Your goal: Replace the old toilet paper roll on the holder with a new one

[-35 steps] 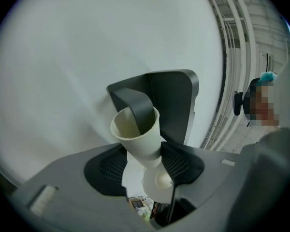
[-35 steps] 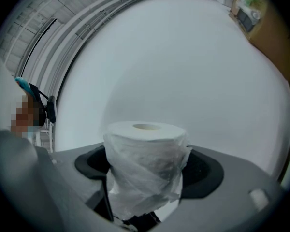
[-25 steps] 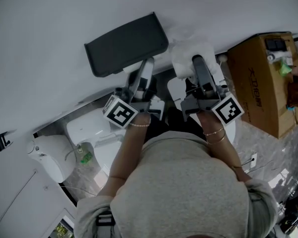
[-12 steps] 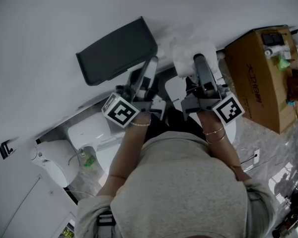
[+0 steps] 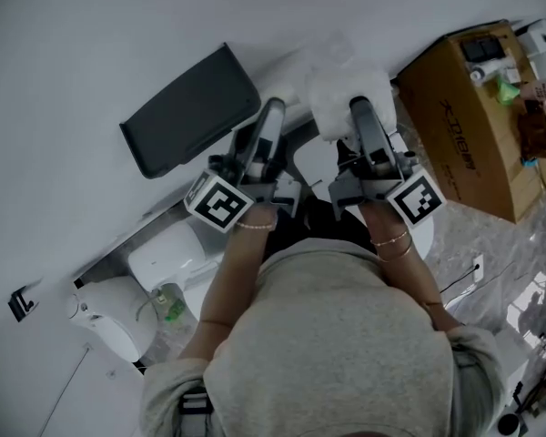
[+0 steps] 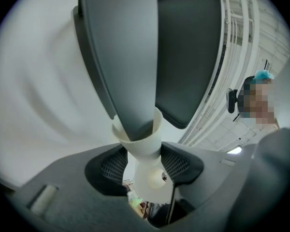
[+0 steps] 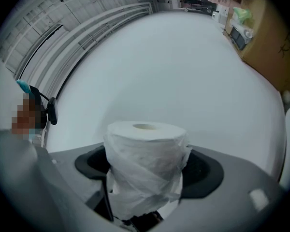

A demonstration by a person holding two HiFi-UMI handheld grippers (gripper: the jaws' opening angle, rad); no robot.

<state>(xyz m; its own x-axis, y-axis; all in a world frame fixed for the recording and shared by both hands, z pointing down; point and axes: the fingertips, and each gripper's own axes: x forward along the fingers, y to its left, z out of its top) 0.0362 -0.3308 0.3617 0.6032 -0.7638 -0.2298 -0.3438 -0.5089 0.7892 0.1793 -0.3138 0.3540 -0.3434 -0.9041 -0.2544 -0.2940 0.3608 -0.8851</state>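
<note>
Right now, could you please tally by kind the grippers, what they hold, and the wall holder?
Grippers: 2 (left gripper, right gripper)
Paper roll: 1
White tube: 1
Holder: 1
Total: 5

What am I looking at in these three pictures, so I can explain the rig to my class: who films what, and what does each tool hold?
A person in a grey top holds a two-jaw hand tool in each hand. The head view comes from a camera on the person's head, looking down; the other two cameras ride on the tools. The left gripper seems closed on a white tube under a dark grey flat flap on the white wall. The right gripper grips a white toilet paper roll in thin plastic wrap. A brown cardboard box stands at the right.
</note>
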